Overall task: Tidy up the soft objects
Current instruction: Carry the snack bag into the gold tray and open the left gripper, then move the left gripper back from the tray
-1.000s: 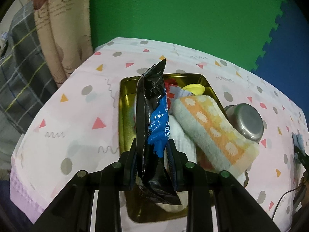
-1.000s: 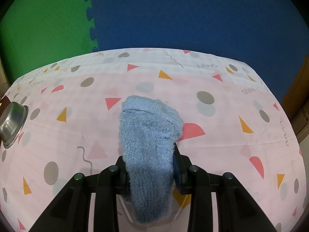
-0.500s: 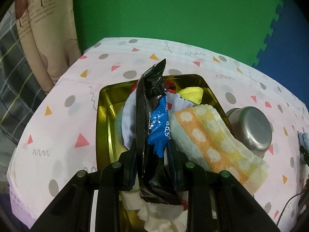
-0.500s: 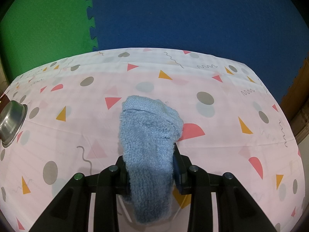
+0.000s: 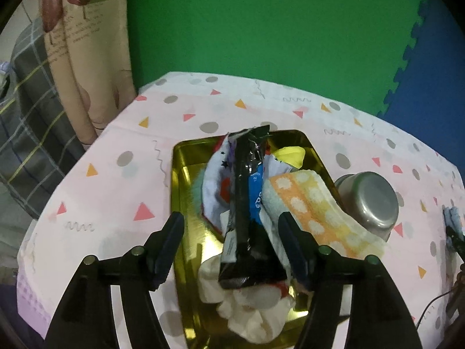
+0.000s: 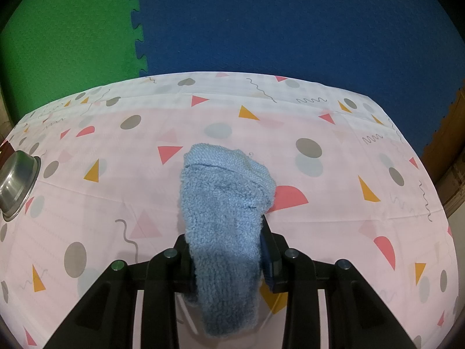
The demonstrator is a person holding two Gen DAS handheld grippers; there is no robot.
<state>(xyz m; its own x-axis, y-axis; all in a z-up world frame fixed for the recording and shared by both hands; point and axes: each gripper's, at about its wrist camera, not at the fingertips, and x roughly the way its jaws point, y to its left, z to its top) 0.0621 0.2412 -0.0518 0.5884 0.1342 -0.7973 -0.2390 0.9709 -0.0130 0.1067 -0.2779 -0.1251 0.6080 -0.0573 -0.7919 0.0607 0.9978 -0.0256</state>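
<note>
The left gripper (image 5: 231, 241) has just been opening its jaws, and the black snack packet (image 5: 247, 209) lies between them, free of both pads, resting on the heap in the gold tray (image 5: 181, 192). Its long axis runs straight away from the gripper, toward the tray's far rim, on top of a white patterned cloth (image 5: 216, 186) and beside the orange-and-yellow towel (image 5: 316, 212), which spills over the tray's right edge next to the upturned steel bowl (image 5: 367, 203).

Over on the other side, the right gripper (image 6: 226, 250) is clamped on the blue knitted sock (image 6: 223, 218), the sock poking forward and drooping back over the jaws, above the patterned tablecloth (image 6: 334, 209). The bowl sits at the far left of that view, so by my reckoning the tray lies further left beyond it. The sock looks like the next item in, and the right hand has to carry it leftward past the bowl.
</note>
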